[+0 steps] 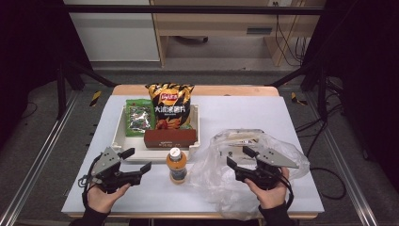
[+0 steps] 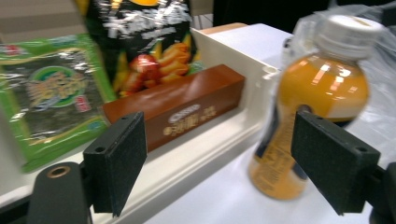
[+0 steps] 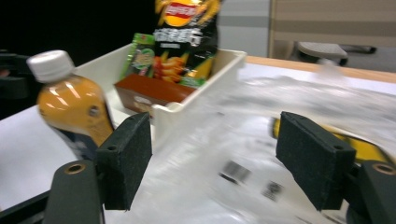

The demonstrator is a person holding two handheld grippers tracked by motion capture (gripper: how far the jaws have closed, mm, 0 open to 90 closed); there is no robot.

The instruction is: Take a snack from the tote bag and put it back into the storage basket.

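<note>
High view shows a white table with a tray of snacks near the back, a bottle of orange drink standing up just in front of the tray, and a clear plastic bag lying to the right of the bottle.

The left claw sits just left of the bottle. It is wide open and holds nothing. In the left gripper view the bottle stands close by its right pad, not yet between the two pads.

The right claw is over the bag. It is wide open too, with nothing pinched. In the right gripper view the crinkly bag lies under and between the open pads.

It looks like the job is to put the bottle into the bag. To do it well, the left claw should slide over so the bottle's middle sits right between its pads. Then it should close slowly on the fat part of the bottle, below the white cap, so the bottle stays upright. A fast push could knock it over, since it is tall and round.

The right claw should pinch one thin edge of the bag near its mouth and lift it, so the mouth opens toward the bottle. Grabbing both layers would keep the bag closed.
</note>
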